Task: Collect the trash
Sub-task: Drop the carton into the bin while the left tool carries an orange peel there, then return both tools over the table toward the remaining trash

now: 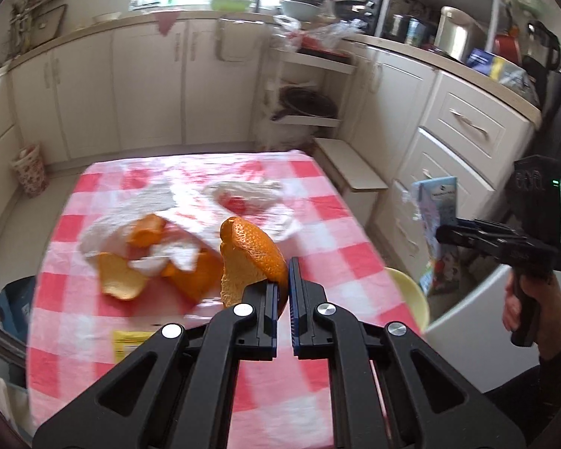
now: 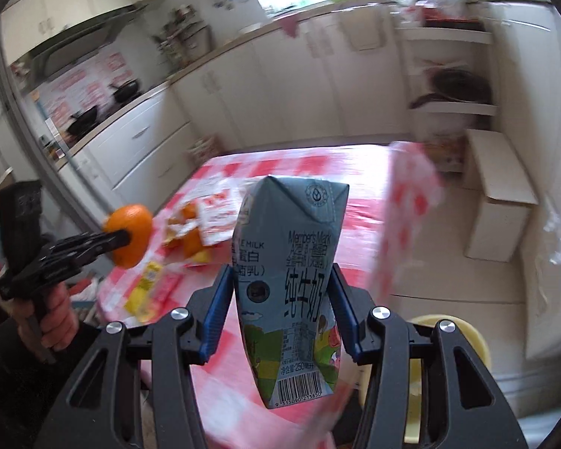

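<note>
Orange peel (image 1: 252, 250), one curved piece, is pinched between the nearly closed blue pads of the left gripper (image 1: 283, 280) and held up above the table (image 1: 340, 232) with its red-and-white checked cloth. From the right wrist view the same piece reads as a rounded orange lump and the pads are hidden behind it. More peel pieces (image 1: 123, 277) lie on the cloth with crumpled white tissue (image 1: 131, 213) (blur smears their edges, so where tissue ends and peel begins is hard to make out). A yellow packet (image 1: 129, 340) lies near the table's close edge, its print unreadable.

The right gripper (image 2: 280, 284) clamps a blue-grey milk carton (image 2: 288, 280) by its sides, the pads pressing on both faces; the carton stands roughly upright, lifted clear of the cloth. A hand (image 2: 54, 312) grips the left gripper's handle, its sleeve cut off by the frame. Below the table's right edge a pale yellow bin (image 2: 463, 336) shows only part of its rim.
</note>
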A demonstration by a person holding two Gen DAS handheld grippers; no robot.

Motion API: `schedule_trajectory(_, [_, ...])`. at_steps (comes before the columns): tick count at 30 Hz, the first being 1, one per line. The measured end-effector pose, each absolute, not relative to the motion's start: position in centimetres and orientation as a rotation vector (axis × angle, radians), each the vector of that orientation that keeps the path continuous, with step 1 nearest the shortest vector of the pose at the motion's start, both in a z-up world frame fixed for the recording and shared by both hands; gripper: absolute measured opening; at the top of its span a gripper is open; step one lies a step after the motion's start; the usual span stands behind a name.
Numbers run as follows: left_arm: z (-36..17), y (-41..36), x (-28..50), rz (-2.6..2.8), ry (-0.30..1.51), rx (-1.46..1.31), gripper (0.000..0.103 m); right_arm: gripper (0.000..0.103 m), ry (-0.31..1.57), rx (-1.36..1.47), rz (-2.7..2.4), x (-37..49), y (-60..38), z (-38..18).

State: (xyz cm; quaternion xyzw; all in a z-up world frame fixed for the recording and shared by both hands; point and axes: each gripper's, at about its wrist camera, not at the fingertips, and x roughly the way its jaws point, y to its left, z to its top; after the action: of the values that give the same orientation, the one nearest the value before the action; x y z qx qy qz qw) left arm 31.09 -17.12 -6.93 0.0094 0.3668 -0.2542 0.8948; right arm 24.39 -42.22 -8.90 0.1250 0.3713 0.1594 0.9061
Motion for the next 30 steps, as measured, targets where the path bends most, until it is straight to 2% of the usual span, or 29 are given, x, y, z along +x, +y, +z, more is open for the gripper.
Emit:
schedule_trajectory(5, [-8.1, -23.9, 29.5, -0.632, 0.793, 0.035, 0.005, 0.051, 0.862, 0.332, 0.152, 24.4, -48.2, -13.7])
schedule_trajectory(7, [-8.5, -26.4, 29.1, -0.667, 0.802, 0.032, 0.005, 0.055, 0.94, 0.374, 0.099, 25.1, -49.9, -16.2])
schedule_trajectory(8, [-8.7, -27.6, 29.0, -0.679, 0.806, 0.032, 0.005, 0.061, 0.975, 0.385, 0.08, 25.4, -50.3, -17.2])
schedule_trajectory(10, [-9.1, -29.6, 28.8, -0.702, 0.816, 0.032, 0.005, 0.062, 0.994, 0.407, 0.031, 25.7, -51.2, -18.0])
schedule_trajectory(14, [-10.1, -33.5, 28.6, -0.74, 0.843, 0.039, 0.005, 0.068, 0.883, 0.428, -0.008, 24.8, -51.9, -14.7])
schedule_trajectory(16, [-11.1, -35.4, 28.6, -0.759, 0.867, 0.035, 0.005, 0.075, 0.796, 0.414, -0.005, 24.3, -51.6, -12.3])
schedule_trajectory(18, [-12.2, -37.5, 28.9, -0.778, 0.894, 0.033, 0.005, 0.092, 0.678, 0.387, -0.012, 23.4, -51.1, -9.4])
schedule_trajectory(19, [-12.8, -38.2, 28.9, -0.787, 0.906, 0.031, 0.005, 0.095, 0.62, 0.358, -0.033, 22.8, -50.9, -8.0])
schedule_trajectory(22, [-14.8, -41.3, 29.6, -0.802, 0.962, 0.025, 0.006, 0.096, 0.491, 0.246, -0.148, 21.7, -50.2, -5.0])
schedule_trajectory(24, [-16.6, -43.4, 30.5, -0.799, 1.017, 0.024, 0.011, 0.096, 0.415, 0.184, -0.288, 20.6, -50.0, -3.9])
schedule_trajectory(26, [-17.9, -44.6, 31.2, -0.78, 1.053, 0.029, 0.028, 0.096, 0.368, 0.164, -0.382, 20.0, -50.1, -3.5])
schedule_trajectory(28, [-18.5, -45.2, 31.6, -0.767, 1.066, 0.025, 0.04, 0.096, 0.369, 0.2, -0.343, 19.9, -50.5, -3.3])
schedule_trajectory(29, [-18.4, -45.2, 31.6, -0.758, 1.057, 0.025, 0.046, 0.096, 0.368, 0.22, -0.326, 20.0, -50.8, -3.3])
schedule_trajectory(30, [-18.0, -45.0, 31.5, -0.755, 1.041, 0.025, 0.048, 0.096, 0.362, 0.236, -0.312, 20.0, -51.0, -3.2])
